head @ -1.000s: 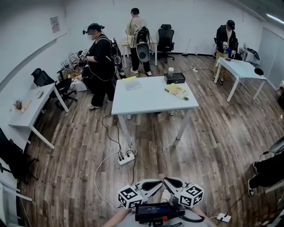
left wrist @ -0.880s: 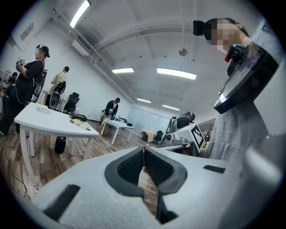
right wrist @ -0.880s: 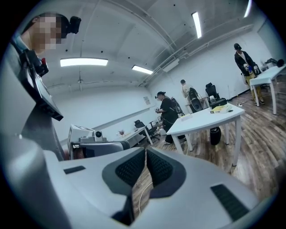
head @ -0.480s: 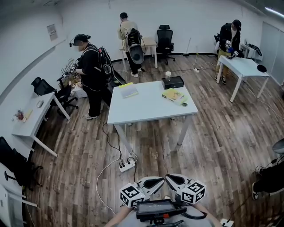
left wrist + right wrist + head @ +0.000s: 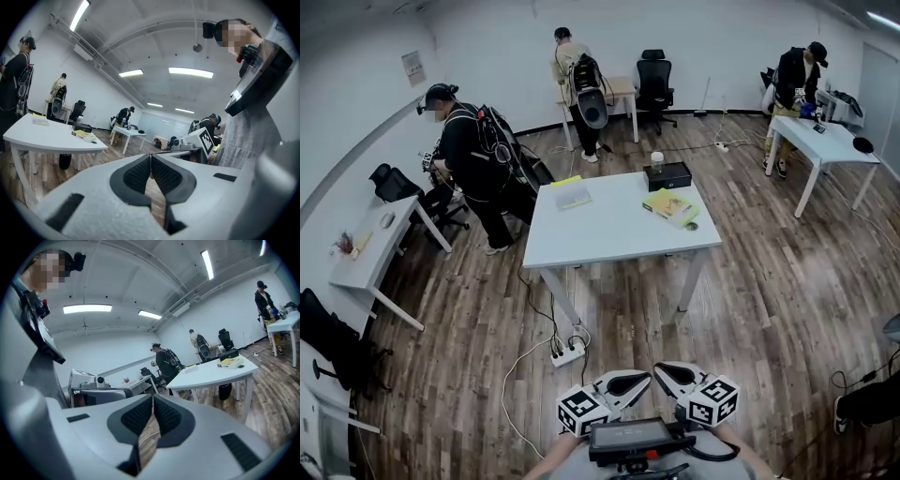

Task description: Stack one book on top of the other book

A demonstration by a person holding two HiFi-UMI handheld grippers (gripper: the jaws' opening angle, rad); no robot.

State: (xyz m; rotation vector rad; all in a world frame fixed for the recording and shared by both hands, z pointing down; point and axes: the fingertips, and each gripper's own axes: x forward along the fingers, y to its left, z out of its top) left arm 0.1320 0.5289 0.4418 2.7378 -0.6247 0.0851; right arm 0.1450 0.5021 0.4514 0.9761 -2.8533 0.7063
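Two books lie apart on the white table (image 5: pixel 609 234) ahead of me. A yellow book (image 5: pixel 669 203) sits near its right edge, a pale thin book (image 5: pixel 573 194) near its far left corner. Both grippers hang close to my body, well short of the table. My left gripper (image 5: pixel 630 382) is shut with nothing between its pads, and so is my right gripper (image 5: pixel 668 374). The left gripper view shows the shut left gripper (image 5: pixel 151 157) and the yellow book (image 5: pixel 83 135) far off. In the right gripper view the right gripper (image 5: pixel 153 399) is shut, the yellow book (image 5: pixel 231 363) beyond.
A black box (image 5: pixel 668 175) and a cup (image 5: pixel 656 160) stand at the table's far edge. A power strip (image 5: pixel 566 354) with cables lies on the wood floor between me and the table. A person (image 5: pixel 469 159) stands left of the table; other desks (image 5: pixel 375 246) line the walls.
I have come closer to the table, both shut grippers carried along with me. The person at the left has stepped further left.
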